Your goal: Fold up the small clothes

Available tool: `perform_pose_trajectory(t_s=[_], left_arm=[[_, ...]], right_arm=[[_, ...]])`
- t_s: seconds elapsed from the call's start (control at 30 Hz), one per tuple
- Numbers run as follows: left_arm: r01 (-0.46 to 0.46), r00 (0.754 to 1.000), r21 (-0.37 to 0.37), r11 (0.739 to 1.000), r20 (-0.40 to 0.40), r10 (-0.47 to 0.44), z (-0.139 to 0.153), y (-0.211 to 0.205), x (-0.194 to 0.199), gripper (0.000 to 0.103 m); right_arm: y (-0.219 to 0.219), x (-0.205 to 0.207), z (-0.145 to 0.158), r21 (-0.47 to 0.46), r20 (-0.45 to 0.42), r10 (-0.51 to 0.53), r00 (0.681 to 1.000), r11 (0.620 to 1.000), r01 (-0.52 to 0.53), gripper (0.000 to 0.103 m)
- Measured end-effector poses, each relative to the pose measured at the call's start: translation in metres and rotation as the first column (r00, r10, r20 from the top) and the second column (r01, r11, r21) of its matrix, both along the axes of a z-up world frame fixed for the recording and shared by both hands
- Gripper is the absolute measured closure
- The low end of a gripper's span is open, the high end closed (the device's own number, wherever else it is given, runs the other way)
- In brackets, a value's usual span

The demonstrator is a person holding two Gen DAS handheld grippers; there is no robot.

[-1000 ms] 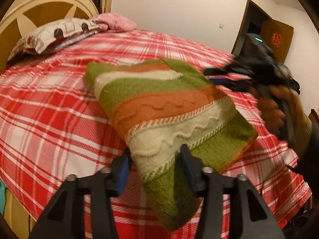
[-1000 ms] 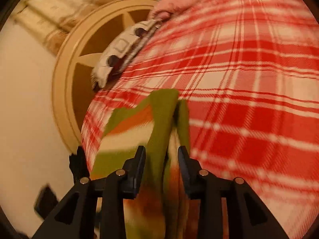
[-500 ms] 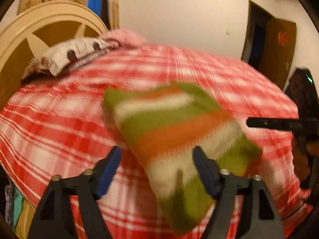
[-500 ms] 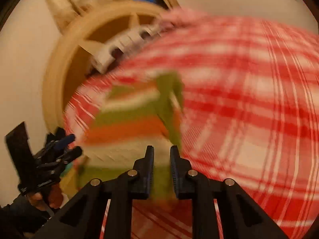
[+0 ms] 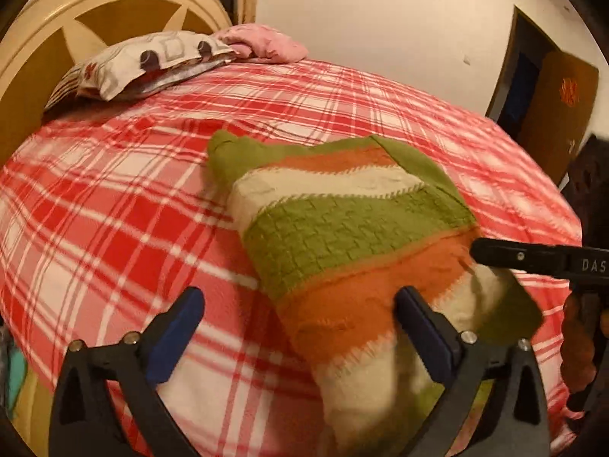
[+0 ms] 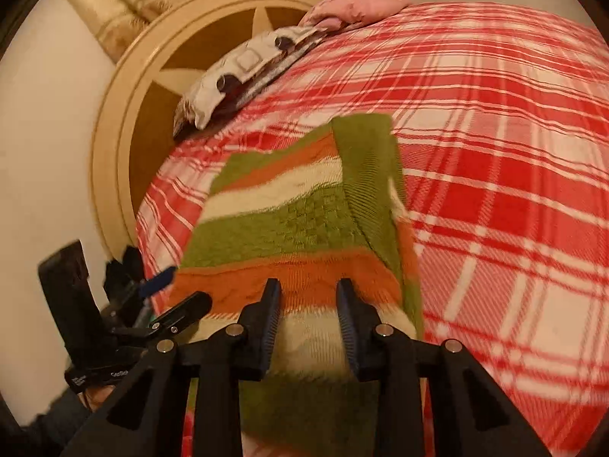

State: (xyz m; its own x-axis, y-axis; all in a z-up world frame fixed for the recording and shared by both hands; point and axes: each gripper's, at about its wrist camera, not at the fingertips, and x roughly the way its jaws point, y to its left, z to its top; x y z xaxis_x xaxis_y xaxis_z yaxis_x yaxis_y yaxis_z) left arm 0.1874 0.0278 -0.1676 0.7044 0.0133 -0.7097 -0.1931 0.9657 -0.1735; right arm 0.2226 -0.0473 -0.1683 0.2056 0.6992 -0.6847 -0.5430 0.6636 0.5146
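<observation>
Both tongs stand released over one folded garment. Order below: largest thing first.

Bed (image 5: 114, 205), red-and-white plaid cover: carries everything. Pillow (image 5: 152, 64) and headboard (image 5: 45, 38) at the far end, well apart from the work.

Sweater (image 5: 354, 228), striped green, orange and cream: lies folded on the bed, near edge hanging toward the tongs. Its long axis runs from the near right corner away toward the pillow, slanting left in the left wrist view. In the right wrist view the sweater (image 6: 289, 228) runs almost straight ahead.

Left tongs (image 5: 300, 320): jaws wide apart, holding nothing. The sweater's near end lies between and under them, closer to the right-hand finger; the left-hand finger sits over bare cover.

Right tongs (image 6: 308, 304): jaws partly apart, nothing gripped, straddling the orange band at the near end, just above or touching the knit; cannot tell which. From the left wrist view one finger of the right tongs (image 5: 533, 259) comes in level from the right at the sweater's near right corner.

Judgement: right tongs are nearer and better centred on the near edge, so a further fold along the long axis would likely start from that side.
</observation>
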Motion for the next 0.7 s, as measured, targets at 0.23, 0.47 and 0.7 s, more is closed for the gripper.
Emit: perform_pose_trajectory(t_s=[0.23, 0.47, 0.7], left_arm=[[0.008, 0.997, 0.066, 0.998, 0.081, -0.013, 0.054, -0.017, -0.067, 0.001], [-0.003, 0.97, 0.105, 0.994, 0.244, -0.022, 0.109, -0.03, -0.108, 0.0], [-0.002, 0.962, 0.124, 0.992, 0.27, -0.032, 0.125, -0.036, -0.115, 0.0]], right_arm=[[-0.045, -0.07, 0.067, 0.003, 0.228, -0.169, 0.959, 0.985, 0.173, 0.044], [-0.062, -0.138, 0.119, -0.024, 0.436, -0.165, 0.884, 0.98, 0.195, 0.044], [-0.068, -0.166, 0.149, -0.012, 0.507, -0.172, 0.845, 0.978, 0.207, 0.044]])
